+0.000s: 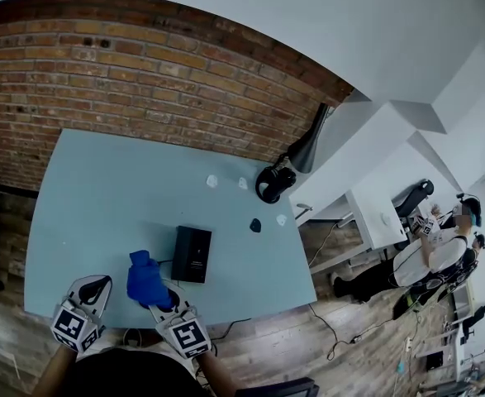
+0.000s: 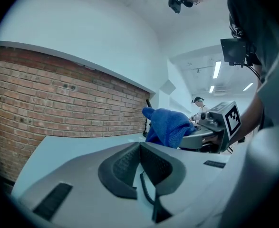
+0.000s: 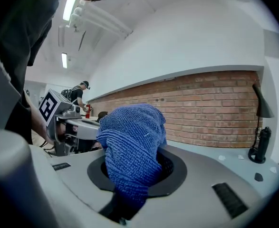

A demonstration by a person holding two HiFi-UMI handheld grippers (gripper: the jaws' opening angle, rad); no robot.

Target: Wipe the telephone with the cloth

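Observation:
The black telephone point(image 1: 192, 253) lies flat on the light blue table point(image 1: 102, 188), near its front edge. Just left of the phone, my right gripper point(image 1: 161, 296) is shut on a bunched blue cloth point(image 1: 145, 280), held above the table. In the right gripper view the cloth point(image 3: 132, 146) fills the space between the jaws of the right gripper point(image 3: 129, 175) and folds over them. My left gripper point(image 1: 96, 287) hangs to the left of the cloth, shut with nothing in it. In the left gripper view the left gripper point(image 2: 139, 151) has its pads pressed together, with the cloth point(image 2: 167, 126) beyond.
A black desk lamp point(image 1: 304, 151) and a black object point(image 1: 273, 182) stand at the table's far right corner. Small white scraps point(image 1: 212, 180) and a small dark item point(image 1: 255, 224) lie behind the phone. A brick wall point(image 1: 143, 64) backs the table. A person point(image 1: 428, 255) stands at the right.

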